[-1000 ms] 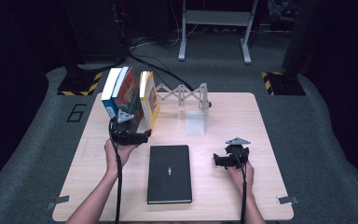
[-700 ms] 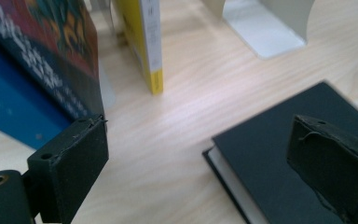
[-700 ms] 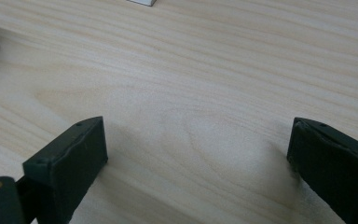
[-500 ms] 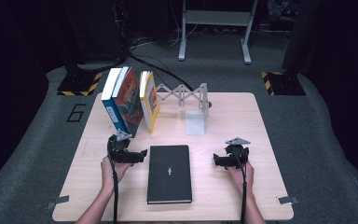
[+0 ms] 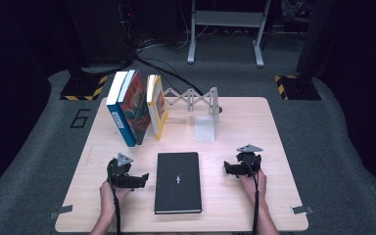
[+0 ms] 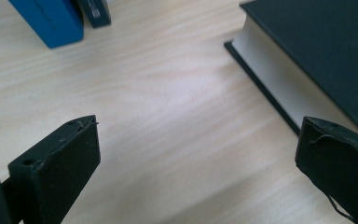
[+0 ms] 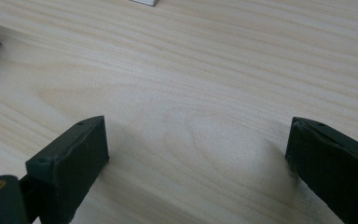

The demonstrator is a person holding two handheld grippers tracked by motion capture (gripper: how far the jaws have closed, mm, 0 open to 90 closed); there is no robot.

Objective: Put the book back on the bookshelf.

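Note:
A black hardcover book lies flat on the wooden table, between the two grippers. My left gripper rests low just left of it, pointing toward its edge. Its jaws have just been opening and stand wide apart, with bare wood between them. In the left gripper view the left gripper faces the black book's page edge. My right gripper sits right of the book, open. The right gripper view shows the right gripper over bare wood.
Three books stand leaning at the back left: a blue one, an illustrated one and a yellow one. A grey scissor-type rack with a white end plate stands behind the black book.
My left gripper has drawn back from the foot of the standing books toward the near edge and sunk beside the black book. The right gripper has kept still.

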